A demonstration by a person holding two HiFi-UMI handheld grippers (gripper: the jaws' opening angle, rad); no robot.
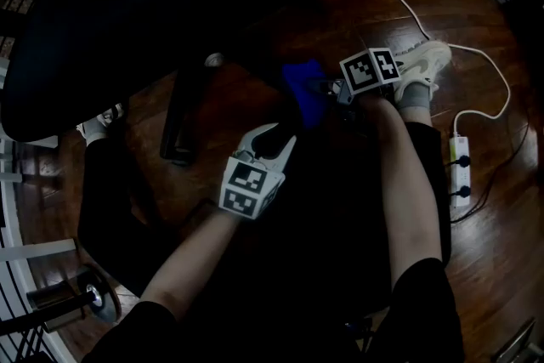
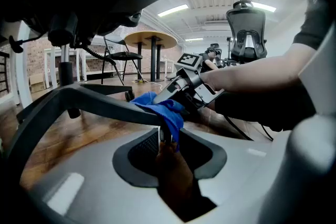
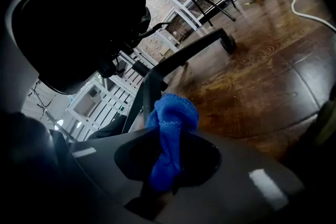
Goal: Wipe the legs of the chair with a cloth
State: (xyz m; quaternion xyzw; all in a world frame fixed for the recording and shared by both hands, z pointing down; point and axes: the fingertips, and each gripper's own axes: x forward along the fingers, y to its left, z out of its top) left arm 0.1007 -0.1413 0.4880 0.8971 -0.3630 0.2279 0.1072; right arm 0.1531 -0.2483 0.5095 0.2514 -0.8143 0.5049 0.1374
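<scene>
Right gripper (image 3: 163, 178) clenches the blue cloth (image 3: 171, 122), draped over the chair leg (image 2: 94, 105) that the left gripper (image 2: 164, 137) grasps.

Your head camera looks steeply down on the floor (image 1: 484, 268), left tool (image 1: 272, 140) and right tool (image 1: 327, 87). Each tool camera sits low, close behind its jaws, facing the chair leg (image 2: 89, 98); all three share the cloth (image 1: 299, 85).

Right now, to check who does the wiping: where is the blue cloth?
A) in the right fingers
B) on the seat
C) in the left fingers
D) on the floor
A: the cloth is pinched in the right gripper, its free end lying on the leg.
</scene>
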